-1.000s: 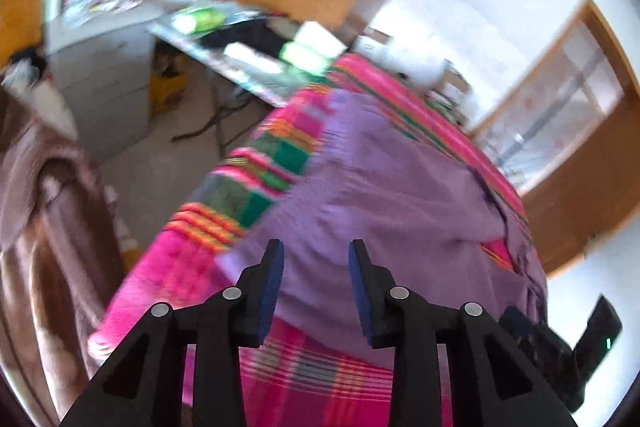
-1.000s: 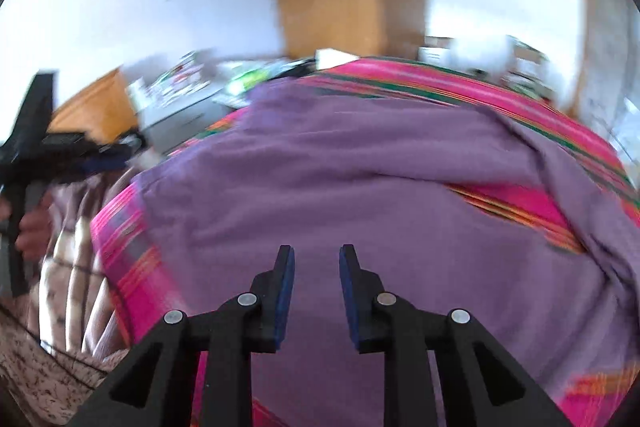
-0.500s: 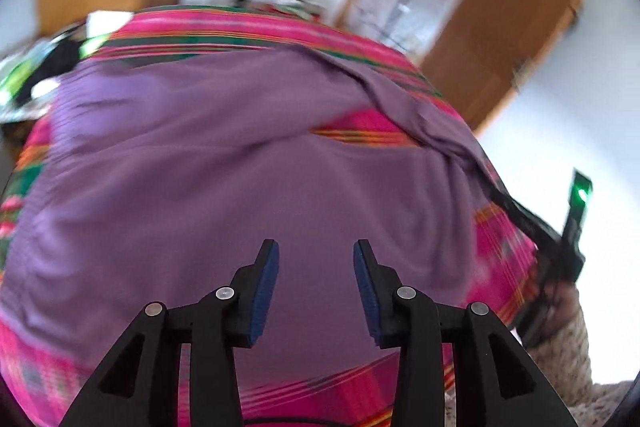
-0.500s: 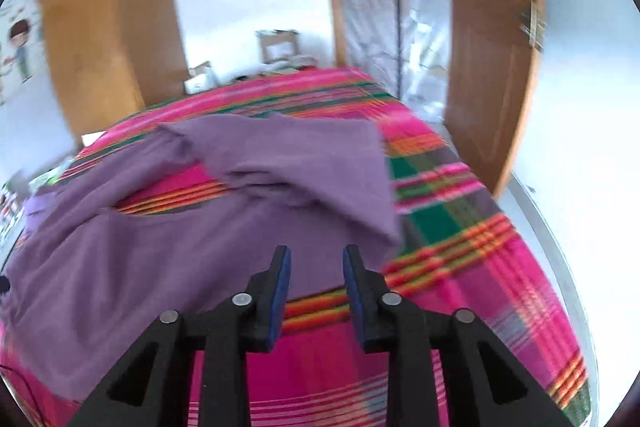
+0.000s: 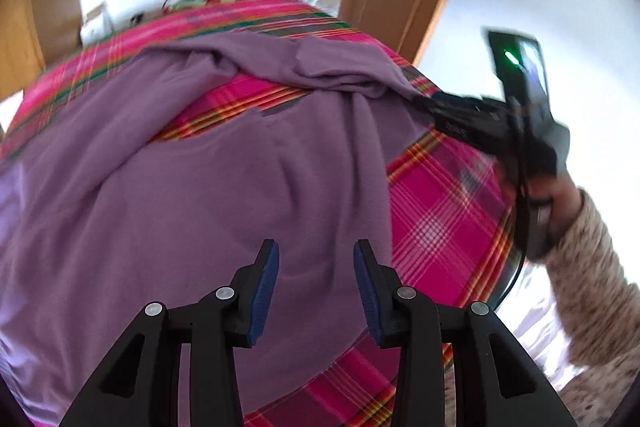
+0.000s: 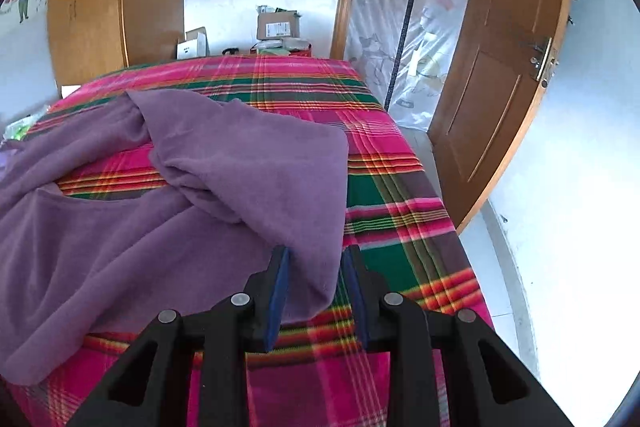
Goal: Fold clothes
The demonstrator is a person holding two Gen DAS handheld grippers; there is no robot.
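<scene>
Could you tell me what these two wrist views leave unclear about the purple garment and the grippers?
- Purple garment: its left and lower parts are cut off by the fisheye edge in both views.
- Right gripper: the sleeve end lies between its pads; contact cannot be told.
- Right gripper, left wrist view: blurred against the fabric.
- Plaid bedspread: mostly covered by the garment.
- Left gripper: open above fabric.
</scene>
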